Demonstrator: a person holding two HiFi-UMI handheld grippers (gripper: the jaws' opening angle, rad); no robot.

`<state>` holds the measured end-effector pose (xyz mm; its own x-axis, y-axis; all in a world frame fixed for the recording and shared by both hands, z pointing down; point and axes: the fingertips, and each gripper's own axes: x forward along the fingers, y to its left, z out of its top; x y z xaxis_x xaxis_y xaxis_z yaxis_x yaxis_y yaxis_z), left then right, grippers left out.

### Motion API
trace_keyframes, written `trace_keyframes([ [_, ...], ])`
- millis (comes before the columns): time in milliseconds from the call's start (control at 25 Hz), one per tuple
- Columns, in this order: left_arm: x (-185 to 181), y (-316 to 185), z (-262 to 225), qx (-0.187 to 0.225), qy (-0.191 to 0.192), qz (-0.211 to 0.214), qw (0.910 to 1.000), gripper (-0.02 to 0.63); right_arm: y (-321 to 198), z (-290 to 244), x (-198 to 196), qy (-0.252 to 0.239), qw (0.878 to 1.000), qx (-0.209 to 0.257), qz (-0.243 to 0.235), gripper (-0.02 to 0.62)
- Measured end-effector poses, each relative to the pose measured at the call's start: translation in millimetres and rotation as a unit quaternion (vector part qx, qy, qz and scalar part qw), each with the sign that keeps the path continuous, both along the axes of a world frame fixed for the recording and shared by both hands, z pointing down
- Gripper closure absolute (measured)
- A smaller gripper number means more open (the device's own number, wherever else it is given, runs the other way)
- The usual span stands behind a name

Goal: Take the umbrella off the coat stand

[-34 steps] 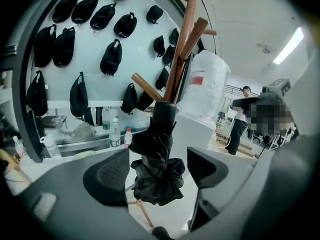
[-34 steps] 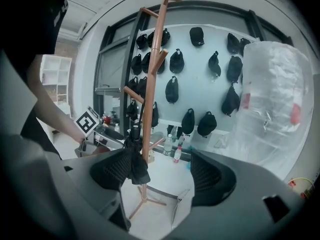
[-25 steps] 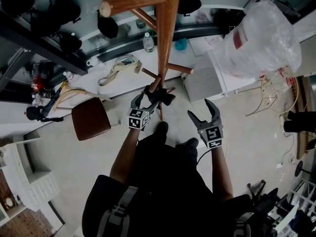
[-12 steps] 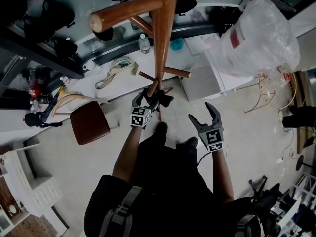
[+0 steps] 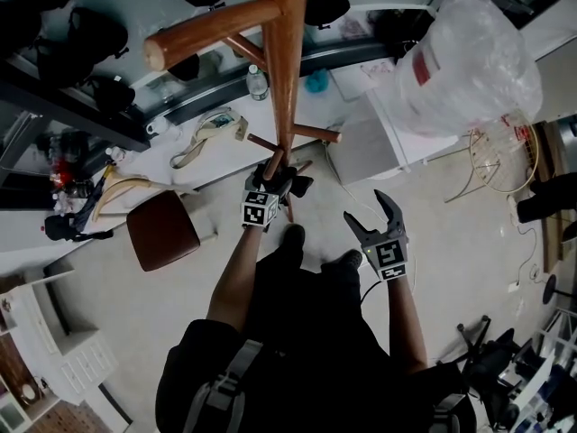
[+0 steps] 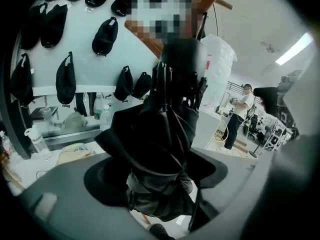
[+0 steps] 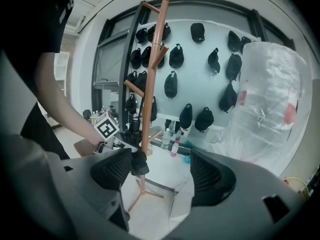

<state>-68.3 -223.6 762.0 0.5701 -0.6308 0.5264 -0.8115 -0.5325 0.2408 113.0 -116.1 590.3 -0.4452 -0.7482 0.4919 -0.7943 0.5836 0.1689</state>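
Observation:
A folded black umbrella (image 5: pixel 290 185) hangs low on the wooden coat stand (image 5: pixel 281 52), close to its pole. My left gripper (image 5: pixel 275 177) reaches around it. In the left gripper view the umbrella (image 6: pixel 160 129) fills the space between the jaws of the left gripper (image 6: pixel 157 181), which are closing on its strapped bundle; its loose cloth lies over both pads. My right gripper (image 5: pixel 368 210) hangs open and empty to the right, apart from the stand. In the right gripper view the stand (image 7: pixel 150 84) and umbrella (image 7: pixel 137 161) lie beyond the open jaws of the right gripper (image 7: pixel 162 171).
A brown stool (image 5: pixel 162 230) stands left of the stand. A big clear plastic bag (image 5: pixel 469 61) sits on a white cabinet to the right. Black caps (image 7: pixel 200 64) hang on the wall behind. A person (image 6: pixel 239 115) stands far off.
My left gripper has edged forward and lower around the umbrella by the pole. The right gripper has stayed where it was.

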Motion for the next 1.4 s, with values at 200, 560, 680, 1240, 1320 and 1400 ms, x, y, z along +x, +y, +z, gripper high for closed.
trace_keyframes([
  [200, 2, -9, -1, 0.007, -0.005, 0.001, 1.0, 0.29, 0, 2, 2, -0.001, 1.0, -0.002, 0.005, 0.225],
  [560, 3, -10, -1, 0.016, -0.015, 0.006, 0.9997, 0.337, 0, 1, 4, 0.002, 1.0, -0.002, 0.009, 0.225],
  [680, 1, -11, -2, 0.025, -0.03, 0.0, 0.9992, 0.344, -1, 2, 6, 0.004, 1.0, -0.002, 0.011, 0.227],
  [1240, -1, -10, -19, 0.031, -0.029, -0.002, 0.9991, 0.362, -4, -1, 6, 0.008, 1.0, 0.001, 0.017, 0.23],
  [1320, -1, -9, -22, 0.033, -0.029, -0.003, 0.999, 0.362, -4, -3, 6, 0.007, 1.0, 0.003, 0.016, 0.23],
  [1400, 0, -9, -26, 0.036, -0.028, -0.004, 0.999, 0.362, -4, -5, 5, 0.008, 1.0, 0.005, 0.013, 0.229],
])
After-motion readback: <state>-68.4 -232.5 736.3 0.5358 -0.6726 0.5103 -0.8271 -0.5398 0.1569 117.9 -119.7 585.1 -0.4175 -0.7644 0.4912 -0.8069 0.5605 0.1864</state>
